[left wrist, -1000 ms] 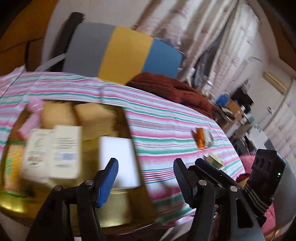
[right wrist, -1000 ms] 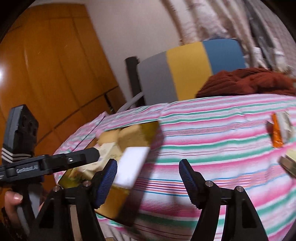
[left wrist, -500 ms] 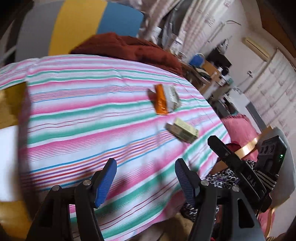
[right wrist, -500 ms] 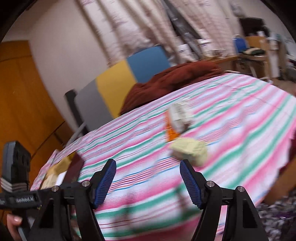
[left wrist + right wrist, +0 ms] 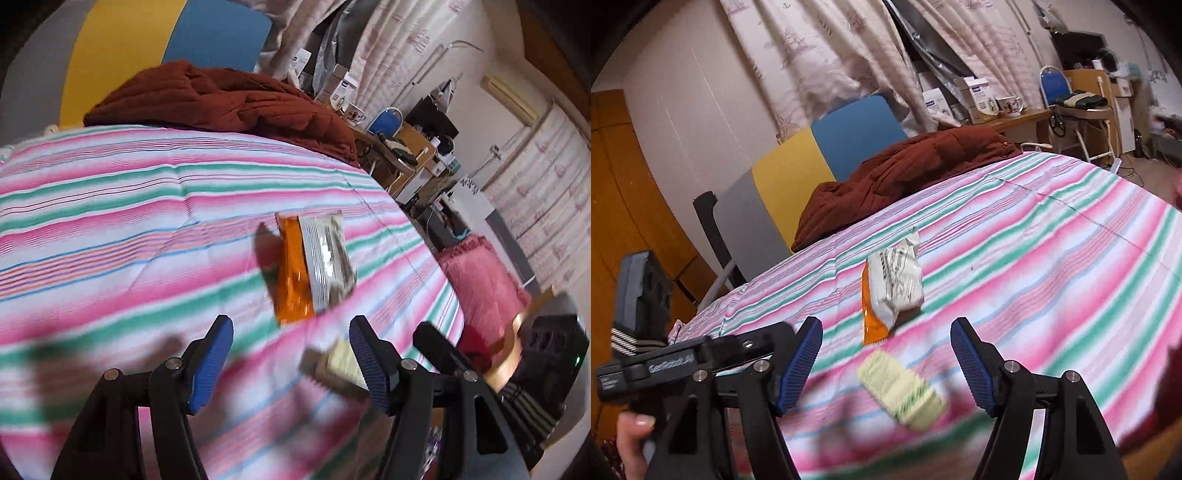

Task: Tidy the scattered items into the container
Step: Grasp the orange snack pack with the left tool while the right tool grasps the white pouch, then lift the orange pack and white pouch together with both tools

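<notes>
An orange packet (image 5: 291, 273) lies on the striped cloth (image 5: 129, 229) with a white packet (image 5: 327, 262) resting over its right side. A pale green packet (image 5: 341, 365) lies nearer, partly behind my left gripper's right finger. My left gripper (image 5: 291, 363) hovers open just short of the orange packet. In the right wrist view the same orange packet (image 5: 872, 321) and white packet (image 5: 897, 280) lie ahead, and the pale green packet (image 5: 903, 387) sits between the open fingers of my right gripper (image 5: 886, 363). The container is out of view.
A dark red quilt (image 5: 905, 173) is bunched at the far side of the table before a grey, yellow and blue chair back (image 5: 812, 162). The cloth's right edge drops off near a pink cushion (image 5: 484, 280). A hand (image 5: 631, 439) holds the left gripper's handle (image 5: 642, 369).
Both grippers swung right, away from the gold container with its packed boxes, which has left view. The orange, white and pale green packets are now close in front of both.
</notes>
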Available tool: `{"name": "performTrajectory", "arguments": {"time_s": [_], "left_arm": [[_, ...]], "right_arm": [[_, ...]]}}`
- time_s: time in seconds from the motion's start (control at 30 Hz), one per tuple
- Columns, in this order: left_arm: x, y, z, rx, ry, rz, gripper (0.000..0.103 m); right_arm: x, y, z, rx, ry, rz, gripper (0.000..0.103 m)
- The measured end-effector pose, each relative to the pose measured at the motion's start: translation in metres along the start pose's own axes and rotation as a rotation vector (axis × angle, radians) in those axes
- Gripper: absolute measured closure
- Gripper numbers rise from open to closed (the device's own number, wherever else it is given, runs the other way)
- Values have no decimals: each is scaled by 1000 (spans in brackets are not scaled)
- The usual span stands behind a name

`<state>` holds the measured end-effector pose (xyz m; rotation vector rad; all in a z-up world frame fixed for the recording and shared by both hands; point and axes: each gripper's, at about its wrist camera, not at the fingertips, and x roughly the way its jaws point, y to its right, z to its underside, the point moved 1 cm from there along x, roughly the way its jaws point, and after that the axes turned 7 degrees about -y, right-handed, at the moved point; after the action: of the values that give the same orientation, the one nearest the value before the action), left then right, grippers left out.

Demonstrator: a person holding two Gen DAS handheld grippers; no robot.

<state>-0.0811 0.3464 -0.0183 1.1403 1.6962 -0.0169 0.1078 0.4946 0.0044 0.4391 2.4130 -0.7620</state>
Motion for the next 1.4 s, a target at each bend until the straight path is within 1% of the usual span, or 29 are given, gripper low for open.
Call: {"name": "performTrajectory", "arguments": {"time_s": [0.13, 0.27, 0.33, 0.43, 0.5, 0.53, 0.6, 0.63, 0.7, 0.8, 0.83, 0.93, 1.03, 1.1, 1.27, 1.4], "left_arm": [[24, -8, -30, -54, -6, 37, 36], [44, -14, -48, -89, -37, 70, 36], [55, -16, -55, -102, -58, 104, 36], [69, -17, -59, -110, -95, 147, 36], [80, -17, -61, -113, -128, 169, 36], [84, -17, -62, -109, -136, 171, 36], [90, -18, -63, -103, -149, 172, 36], [93, -19, -63, -104, -154, 191, 36], [98, -23, -62, -118, -165, 231, 36], [102, -24, -59, -125, -170, 263, 37], [102, -23, -58, -120, -167, 268, 38], [94, -16, -56, -81, -143, 248, 46], [83, -7, -54, -37, -122, 204, 47], [75, -5, -52, -29, -104, 194, 47], [50, -13, -41, -69, -70, 200, 47], [21, -22, -18, -102, -47, 169, 47]], "right_arm": [[28, 7, -23, -6, -69, -8, 33], [54, 14, -41, -2, -129, -11, 39], [65, 17, -45, 2, -157, -13, 40], [81, 21, -48, 11, -211, -32, 45], [90, 25, -48, 26, -241, -46, 53], [93, 28, -48, 35, -253, -46, 53], [98, 33, -47, 50, -268, -60, 57], [100, 36, -46, 58, -275, -69, 58], [104, 43, -44, 98, -291, -121, 64], [108, 46, -43, 100, -299, -134, 64], [107, 45, -42, 95, -296, -132, 64], [104, 43, -40, 86, -289, -130, 65], [100, 40, -40, 86, -289, -138, 66], [96, 35, -39, 78, -287, -147, 66], [86, 13, -34, 46, -289, -166, 66], [78, -9, -19, 30, -315, -205, 66]]}}
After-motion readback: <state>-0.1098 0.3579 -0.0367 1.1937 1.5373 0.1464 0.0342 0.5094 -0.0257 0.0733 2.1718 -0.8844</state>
